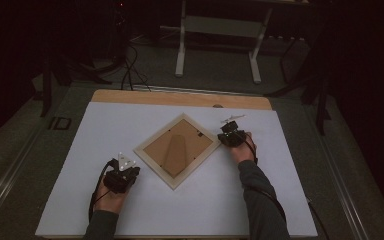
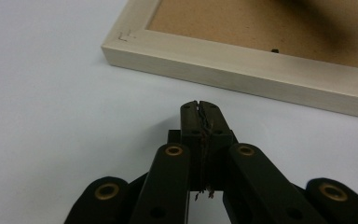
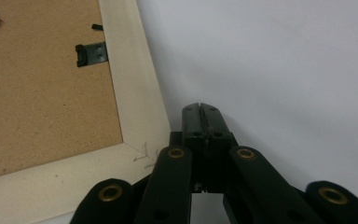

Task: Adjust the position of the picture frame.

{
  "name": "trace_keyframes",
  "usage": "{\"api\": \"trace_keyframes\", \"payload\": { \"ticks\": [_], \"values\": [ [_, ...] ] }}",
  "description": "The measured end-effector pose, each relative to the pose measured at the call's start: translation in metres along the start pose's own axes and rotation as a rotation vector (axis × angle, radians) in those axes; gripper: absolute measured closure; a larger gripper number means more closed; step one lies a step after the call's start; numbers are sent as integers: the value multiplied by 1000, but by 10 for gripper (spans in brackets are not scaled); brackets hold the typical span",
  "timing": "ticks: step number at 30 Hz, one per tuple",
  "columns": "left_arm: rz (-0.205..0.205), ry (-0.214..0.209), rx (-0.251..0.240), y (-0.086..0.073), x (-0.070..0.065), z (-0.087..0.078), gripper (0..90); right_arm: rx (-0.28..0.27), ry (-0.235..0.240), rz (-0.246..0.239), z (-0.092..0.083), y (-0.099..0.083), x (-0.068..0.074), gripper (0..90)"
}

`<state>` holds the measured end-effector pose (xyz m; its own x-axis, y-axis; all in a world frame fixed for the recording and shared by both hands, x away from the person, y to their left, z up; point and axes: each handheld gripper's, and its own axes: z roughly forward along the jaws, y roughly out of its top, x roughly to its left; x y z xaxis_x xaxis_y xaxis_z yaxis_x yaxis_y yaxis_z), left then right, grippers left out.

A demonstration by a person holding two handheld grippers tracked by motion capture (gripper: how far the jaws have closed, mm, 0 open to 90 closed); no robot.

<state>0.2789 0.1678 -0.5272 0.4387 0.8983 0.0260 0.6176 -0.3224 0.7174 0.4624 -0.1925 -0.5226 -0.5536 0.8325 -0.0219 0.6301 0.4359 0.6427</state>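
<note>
Low in the frame's left, your left hand-held gripper (image 1: 128,167) is clenched on nothing, just short of the picture frame (image 1: 176,150). The frame lies face down at mid-picture on the white surface (image 1: 80,150). Your right hand-held gripper (image 1: 226,134), also clenched empty, sits beside its right corner.

Pale wood frame (image 1: 177,151) face-down, diamond-turned, mid-table.

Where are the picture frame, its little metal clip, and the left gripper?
picture frame (image 1: 177,150): high view, on its brown backing board.
metal clip (image 3: 92,53): right gripper view, on the clip's grey plate.
left gripper (image 2: 199,105): left gripper view, at its closed tips.
</note>
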Motion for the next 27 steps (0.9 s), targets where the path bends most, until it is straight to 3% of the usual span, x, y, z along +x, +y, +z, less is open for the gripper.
{"api": "trace_keyframes", "payload": {
  "ticks": [10, 27],
  "values": [
    [4, -32, 11, 2, -6, 5, 900, -14, 43, -6, -5, -9, 4, 900],
    [43, -46, 40, 3, -17, 12, 900, -39, 79, 18, -12, -21, 10, 900]
  ]
}}
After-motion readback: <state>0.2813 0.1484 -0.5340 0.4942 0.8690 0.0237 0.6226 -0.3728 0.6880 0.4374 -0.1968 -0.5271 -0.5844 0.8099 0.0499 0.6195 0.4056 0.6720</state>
